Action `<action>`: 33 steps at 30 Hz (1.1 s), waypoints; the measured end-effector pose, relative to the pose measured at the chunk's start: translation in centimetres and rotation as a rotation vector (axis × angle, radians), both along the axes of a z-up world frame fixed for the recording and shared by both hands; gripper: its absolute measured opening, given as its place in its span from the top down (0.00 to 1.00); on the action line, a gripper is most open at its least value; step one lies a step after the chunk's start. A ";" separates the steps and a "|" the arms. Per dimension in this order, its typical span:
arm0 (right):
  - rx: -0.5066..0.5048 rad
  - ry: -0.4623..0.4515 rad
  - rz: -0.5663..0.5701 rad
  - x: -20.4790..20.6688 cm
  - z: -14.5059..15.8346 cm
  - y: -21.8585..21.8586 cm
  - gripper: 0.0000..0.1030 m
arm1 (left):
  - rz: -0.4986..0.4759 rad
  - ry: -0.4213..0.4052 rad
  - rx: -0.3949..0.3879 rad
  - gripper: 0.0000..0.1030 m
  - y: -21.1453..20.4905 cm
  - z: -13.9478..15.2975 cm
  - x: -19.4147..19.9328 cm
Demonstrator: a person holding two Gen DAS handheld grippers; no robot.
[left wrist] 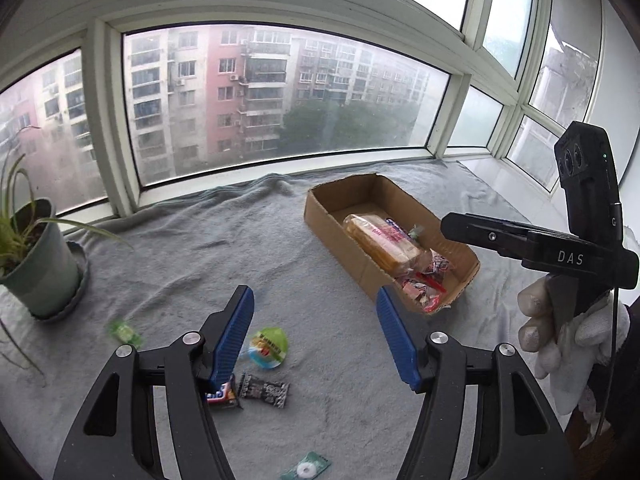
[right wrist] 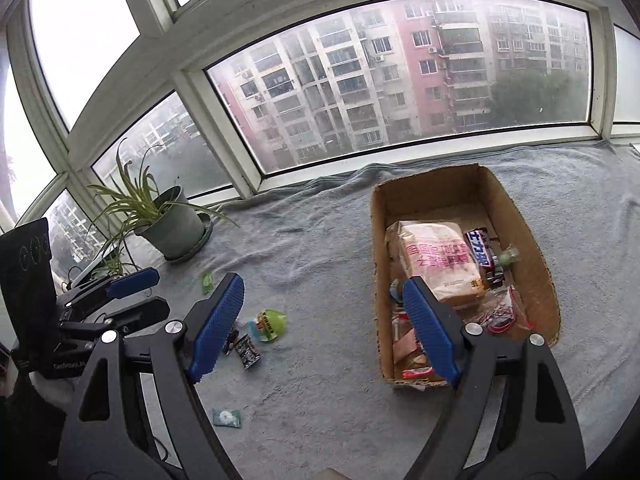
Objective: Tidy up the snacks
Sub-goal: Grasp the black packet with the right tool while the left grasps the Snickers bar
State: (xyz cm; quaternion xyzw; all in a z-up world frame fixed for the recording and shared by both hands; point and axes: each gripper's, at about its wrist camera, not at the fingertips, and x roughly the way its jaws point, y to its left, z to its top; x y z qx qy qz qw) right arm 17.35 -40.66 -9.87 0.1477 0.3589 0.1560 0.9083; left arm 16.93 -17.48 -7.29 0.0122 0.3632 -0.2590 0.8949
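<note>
Much bare blanket (right wrist: 320,240) lies between potted plant (right wrist: 172,228) and cardboard box (right wrist: 536,264).

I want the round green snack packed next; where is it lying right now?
The round green snack lies on the grey blanket left of the cardboard box, just beyond the black packet.

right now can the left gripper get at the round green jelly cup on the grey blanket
Probably yes. The left gripper is open and empty, and the round green jelly cup lies uncovered on the grey blanket just beside its left finger, with only small wrappers nearby, none on top of it.
</note>
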 end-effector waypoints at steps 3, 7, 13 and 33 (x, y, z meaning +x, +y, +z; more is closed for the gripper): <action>-0.011 0.011 0.025 -1.2 -0.3 1.5 0.18 | 0.042 0.010 -0.025 0.35 3.2 -0.4 -0.8; -0.058 0.052 0.065 -2.7 -1.7 3.8 0.18 | 0.129 0.051 -0.052 0.35 8.5 -2.2 -2.1; -0.085 0.099 0.142 -4.6 -4.7 7.7 0.18 | 0.253 0.133 -0.069 0.35 14.3 -5.8 -4.4; -0.172 0.182 0.325 -1.3 -9.2 14.6 0.43 | 0.154 0.200 -0.104 0.35 12.1 -9.0 -0.3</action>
